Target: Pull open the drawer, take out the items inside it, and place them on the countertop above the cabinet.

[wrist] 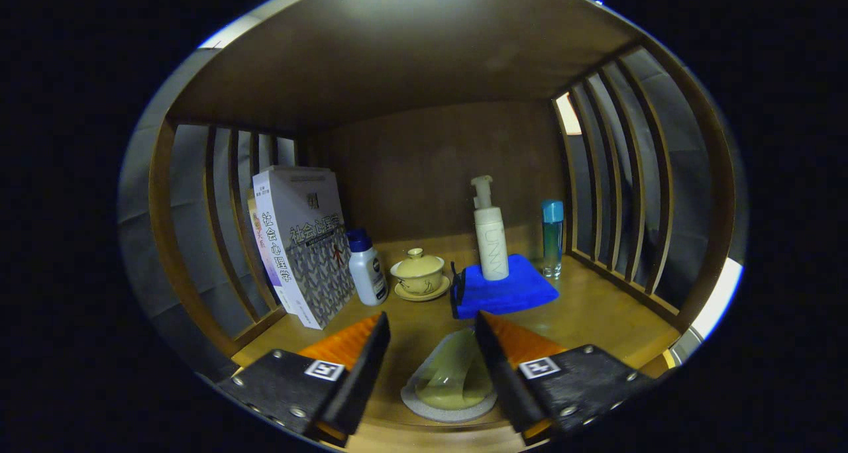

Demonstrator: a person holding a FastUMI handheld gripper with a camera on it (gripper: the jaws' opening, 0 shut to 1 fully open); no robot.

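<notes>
Holding the gripper (430, 317) with fingers spread either side of a pale translucent cup (450, 377), lying tilted on a grey coaster (424, 410) on the wooden shelf (596, 320); not showing whether the pads are pressing. Likely handling as light, stiff, slick and breakable, so taking it across the walls, gently. Showing printed characters on the book (308, 241) and lettering down the pump bottle (491, 241), left unread here.

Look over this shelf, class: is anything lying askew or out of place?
Yes: a translucent cup lies tipped on its side on a pale coaster, between the open gripper's fingers. The books, bottles and lidded teacup beyond stand upright.
</notes>
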